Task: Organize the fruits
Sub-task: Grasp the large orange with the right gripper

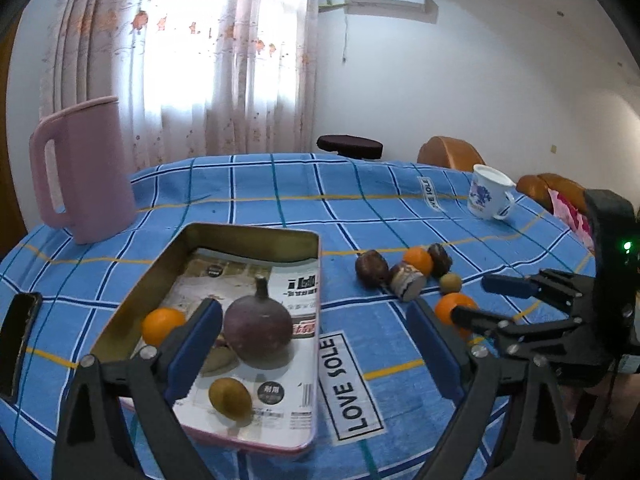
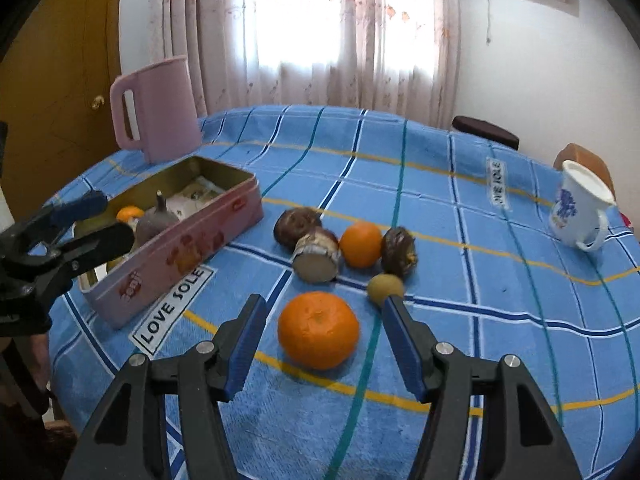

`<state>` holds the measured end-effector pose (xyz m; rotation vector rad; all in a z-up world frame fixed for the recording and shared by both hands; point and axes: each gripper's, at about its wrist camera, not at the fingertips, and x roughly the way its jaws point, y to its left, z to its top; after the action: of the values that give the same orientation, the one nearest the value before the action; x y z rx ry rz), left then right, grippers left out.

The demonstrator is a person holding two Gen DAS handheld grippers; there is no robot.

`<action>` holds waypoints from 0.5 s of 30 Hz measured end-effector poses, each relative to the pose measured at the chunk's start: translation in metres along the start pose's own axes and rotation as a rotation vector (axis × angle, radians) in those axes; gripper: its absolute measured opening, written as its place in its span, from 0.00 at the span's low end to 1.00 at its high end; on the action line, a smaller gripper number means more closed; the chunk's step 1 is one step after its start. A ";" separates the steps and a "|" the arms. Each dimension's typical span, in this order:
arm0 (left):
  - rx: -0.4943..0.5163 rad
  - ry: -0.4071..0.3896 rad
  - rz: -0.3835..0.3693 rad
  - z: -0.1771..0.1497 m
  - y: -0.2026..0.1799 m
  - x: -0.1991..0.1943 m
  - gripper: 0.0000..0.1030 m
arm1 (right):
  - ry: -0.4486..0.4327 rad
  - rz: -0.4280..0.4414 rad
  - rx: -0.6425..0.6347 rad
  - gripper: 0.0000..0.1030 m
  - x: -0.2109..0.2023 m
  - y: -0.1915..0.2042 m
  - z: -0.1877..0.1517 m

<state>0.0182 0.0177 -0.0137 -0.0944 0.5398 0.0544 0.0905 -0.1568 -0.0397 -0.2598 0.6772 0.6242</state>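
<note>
Both tongs are gaping wide, gripping nothing. Right gripper is hovering low with its blue pads flanking a large orange lying on the checked tablecloth; a small green fruit is sitting just beside the right pad. Behind, a second orange is crowding between brown fruits and a cut-ended one. Left gripper is hanging over the pink tin, which is holding a purple fruit, a small orange and a green fruit. Pink jug and white mug are standing well apart at the table's far side.
</note>
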 end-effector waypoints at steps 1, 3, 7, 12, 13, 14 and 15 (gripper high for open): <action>0.003 0.001 0.000 0.001 -0.001 0.001 0.93 | 0.013 -0.001 -0.006 0.60 0.004 0.001 -0.001; 0.005 0.003 -0.002 0.002 -0.004 0.004 0.94 | 0.042 0.007 -0.007 0.60 0.007 0.000 -0.004; 0.017 0.006 -0.020 0.006 -0.013 0.011 0.94 | 0.100 0.015 0.000 0.54 0.021 -0.003 -0.003; 0.060 0.007 -0.030 0.014 -0.028 0.018 0.94 | 0.074 0.049 0.031 0.48 0.014 -0.010 -0.003; 0.064 0.009 -0.033 0.015 -0.030 0.019 0.94 | 0.053 0.047 0.045 0.48 0.010 -0.013 -0.002; 0.068 0.011 -0.037 0.017 -0.033 0.022 0.94 | 0.028 0.035 0.069 0.48 0.004 -0.019 0.000; 0.075 0.016 -0.039 0.019 -0.038 0.027 0.94 | 0.011 0.017 0.079 0.48 0.001 -0.023 0.002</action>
<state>0.0540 -0.0169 -0.0083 -0.0322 0.5547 -0.0045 0.1063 -0.1736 -0.0382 -0.1849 0.7136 0.6111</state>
